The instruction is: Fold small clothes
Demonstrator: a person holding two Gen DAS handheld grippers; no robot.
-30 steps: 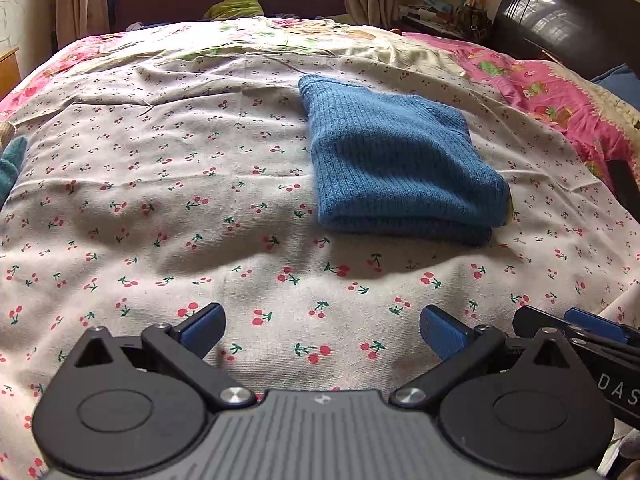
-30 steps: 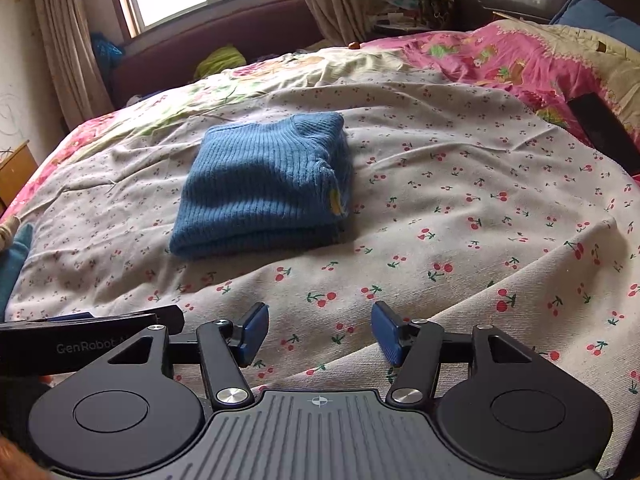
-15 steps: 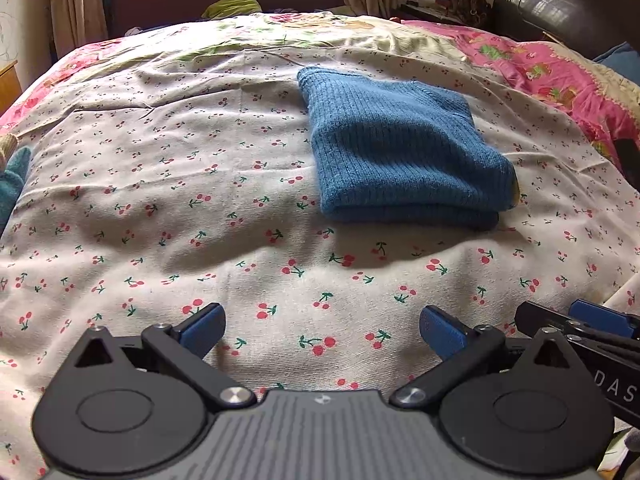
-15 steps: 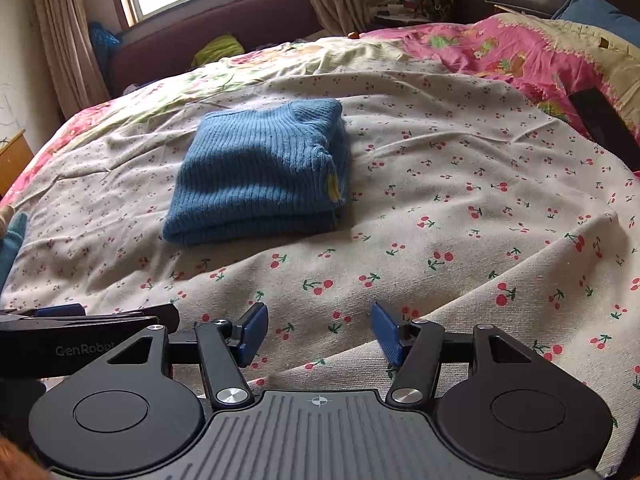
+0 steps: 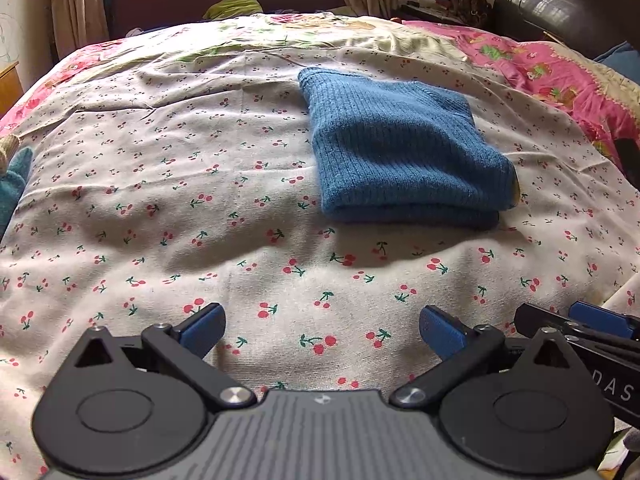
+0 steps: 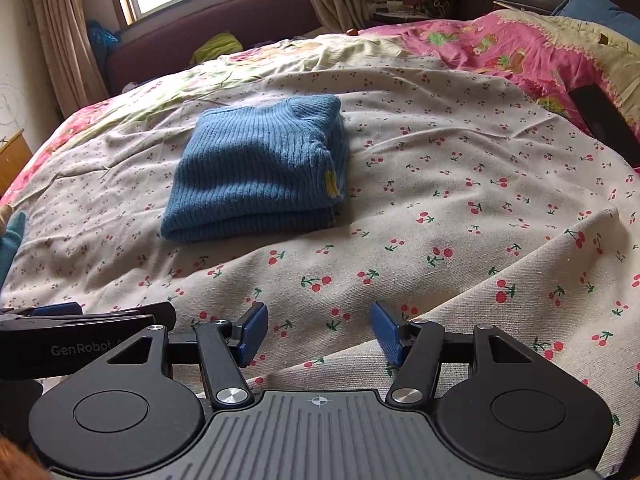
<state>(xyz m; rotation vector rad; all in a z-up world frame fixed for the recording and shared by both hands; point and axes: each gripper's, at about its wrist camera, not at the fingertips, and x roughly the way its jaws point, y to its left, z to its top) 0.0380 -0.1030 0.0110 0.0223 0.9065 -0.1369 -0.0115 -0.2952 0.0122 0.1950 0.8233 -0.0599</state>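
Grippers above a bed, both released.
Left gripper gapes wide, empty; right gripper parted, empty; folded blue sweater lies mid-frame on cherry-print sheet, untouched.

Blue ribbed sweater, cherry-print cream sheet, pink floral quilt

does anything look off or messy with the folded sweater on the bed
Nothing stands out. The blue sweater lies folded in a compact stack on the cherry-print sheet, edges roughly aligned. Only a small yellow patch peeks out at one side.
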